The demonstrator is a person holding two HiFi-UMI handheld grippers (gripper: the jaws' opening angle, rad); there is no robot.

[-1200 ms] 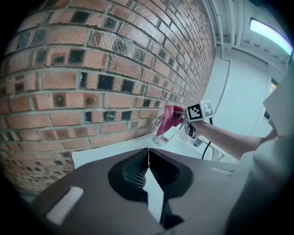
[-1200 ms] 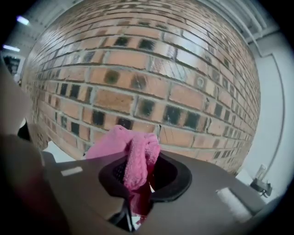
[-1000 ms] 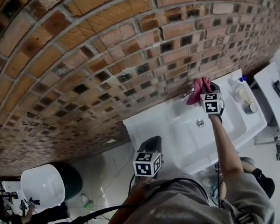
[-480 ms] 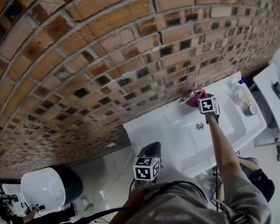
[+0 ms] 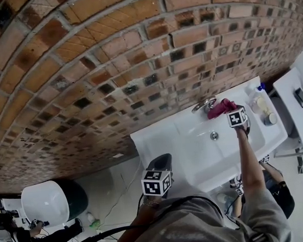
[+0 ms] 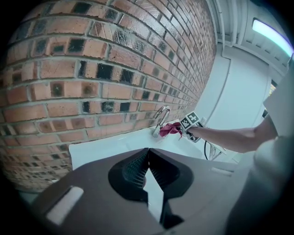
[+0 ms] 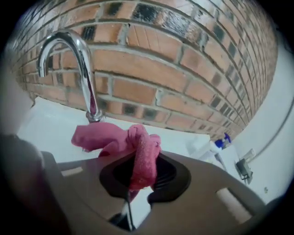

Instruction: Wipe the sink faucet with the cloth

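The chrome curved faucet (image 5: 204,105) (image 7: 80,69) (image 6: 161,120) rises from the back of the white sink (image 5: 194,146) against the brick wall. My right gripper (image 5: 232,112) (image 7: 138,172) is shut on a pink cloth (image 7: 124,144) (image 5: 221,108) (image 6: 172,129); the cloth hangs just right of the faucet's base, close to it. My left gripper (image 5: 162,166) (image 6: 148,172) is held low, well left of the sink, jaws shut with nothing between them.
A soap bottle with a blue top (image 5: 254,92) (image 7: 219,143) and a small jar (image 5: 270,117) stand on the sink's right end. The drain (image 5: 214,135) sits mid-basin. A white bucket-like container (image 5: 46,201) stands on the floor at left.
My right gripper with the cloth has come down off the faucet's spout and moved right, now beside its base. The left gripper has barely moved.
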